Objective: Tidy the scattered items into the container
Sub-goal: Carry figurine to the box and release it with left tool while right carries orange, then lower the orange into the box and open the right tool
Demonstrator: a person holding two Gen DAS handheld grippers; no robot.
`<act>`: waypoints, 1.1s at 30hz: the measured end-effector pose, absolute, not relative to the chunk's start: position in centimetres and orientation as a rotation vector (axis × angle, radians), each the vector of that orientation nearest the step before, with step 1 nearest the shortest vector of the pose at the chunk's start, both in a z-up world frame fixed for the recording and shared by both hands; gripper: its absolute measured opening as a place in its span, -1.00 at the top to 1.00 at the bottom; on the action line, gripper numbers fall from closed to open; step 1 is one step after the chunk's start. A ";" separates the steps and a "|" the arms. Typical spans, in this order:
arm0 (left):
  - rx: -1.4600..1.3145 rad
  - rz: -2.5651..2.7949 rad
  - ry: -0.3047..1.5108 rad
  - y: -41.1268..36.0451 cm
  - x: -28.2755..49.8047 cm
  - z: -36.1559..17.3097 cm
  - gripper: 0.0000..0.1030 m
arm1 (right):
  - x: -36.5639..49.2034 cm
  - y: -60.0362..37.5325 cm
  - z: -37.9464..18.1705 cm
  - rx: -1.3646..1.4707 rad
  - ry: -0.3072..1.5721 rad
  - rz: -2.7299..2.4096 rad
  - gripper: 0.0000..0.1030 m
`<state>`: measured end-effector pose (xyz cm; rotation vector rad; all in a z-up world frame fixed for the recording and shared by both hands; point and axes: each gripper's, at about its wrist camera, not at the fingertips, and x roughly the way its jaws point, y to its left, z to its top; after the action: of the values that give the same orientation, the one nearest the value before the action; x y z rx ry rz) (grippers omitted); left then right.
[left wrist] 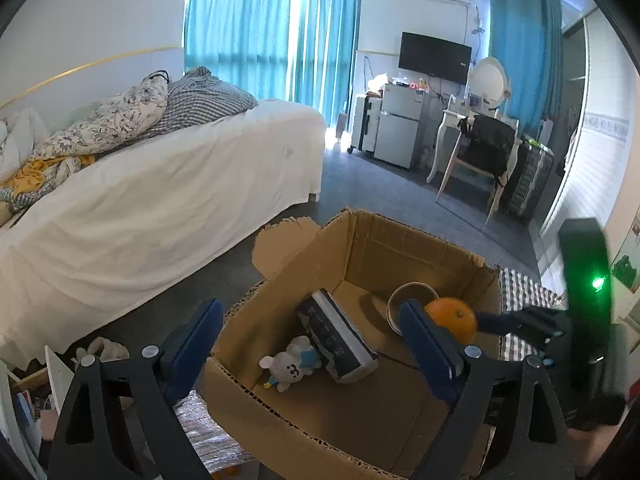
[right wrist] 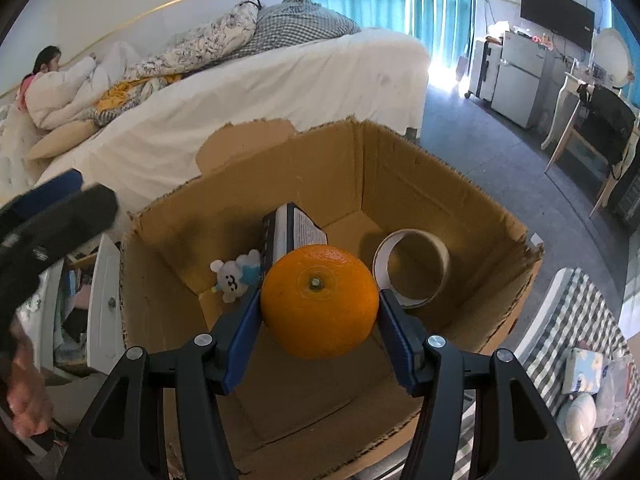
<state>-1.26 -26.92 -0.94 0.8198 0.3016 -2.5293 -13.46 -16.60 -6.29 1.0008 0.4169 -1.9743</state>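
An open cardboard box (left wrist: 400, 248) stands on the floor beside the bed. Inside lie a dark book (left wrist: 340, 336), a small white plush toy (left wrist: 288, 364) and a tape roll (left wrist: 408, 292). My left gripper (left wrist: 310, 308) hangs over the box's near left part, open, with nothing between its blue pads. My right gripper (right wrist: 320, 320) is shut on an orange (right wrist: 319, 300), stem end towards the camera, above the inside of the box (right wrist: 420, 184). From the left wrist view the orange (left wrist: 452, 318) shows over the box's right side, in front of the tape roll.
A white bed (left wrist: 160, 200) runs along the left, with a person (right wrist: 52, 80) lying at its head. An open white drawer (right wrist: 102, 300) with clutter sits left of the box. To the right, a checked cloth (right wrist: 568, 320) carries small items. A chair (left wrist: 480, 160) and fridge (left wrist: 400, 128) stand far back.
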 end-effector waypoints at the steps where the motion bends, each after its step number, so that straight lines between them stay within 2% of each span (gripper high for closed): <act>1: 0.818 -2.528 0.301 -26.9 -1.2 -0.9 -0.79 | -13.5 -16.6 -6.4 1.007 0.417 -1.976 -0.13; 5: 0.810 -2.520 0.295 -27.1 -0.9 -0.9 -0.79 | -13.6 -16.4 -6.5 1.004 0.422 -1.988 -0.15; 7: 0.805 -2.510 0.283 -27.0 -0.6 -1.1 -0.79 | -13.8 -16.1 -6.1 0.996 0.418 -2.006 -0.30; 8: 0.805 -2.505 0.284 -27.0 -0.4 -1.2 -0.79 | -13.8 -16.0 -5.8 0.989 0.417 -2.016 -0.46; 9: 0.808 -2.504 0.294 -27.0 -0.3 -1.3 -0.79 | -13.8 -15.8 -5.5 0.979 0.415 -2.031 -0.53; 12: 0.808 -2.506 0.301 -26.9 -0.1 -1.1 -0.79 | -13.7 -15.1 -4.8 0.964 0.401 -2.051 -0.61; 16: 0.793 -2.527 0.288 -26.1 0.0 -0.4 -0.79 | -13.5 -13.3 -3.8 0.941 0.376 -2.103 -0.63; 18: 0.789 -2.544 0.275 -25.3 -0.1 0.0 -0.81 | -13.5 -11.9 -3.2 0.928 0.355 -2.137 -0.71; 21: 0.778 -2.578 0.245 -23.5 -0.6 0.6 -1.00 | -13.4 -8.9 -2.3 0.907 0.330 -2.217 -0.74; 33: 0.830 -2.762 0.156 -13.0 -4.7 1.4 -1.00 | -14.1 8.0 0.2 0.943 0.199 -2.533 -0.88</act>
<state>-4.71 -13.02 1.35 0.8305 0.1556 -2.7619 -14.06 8.01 0.23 0.9427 0.1990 -2.5327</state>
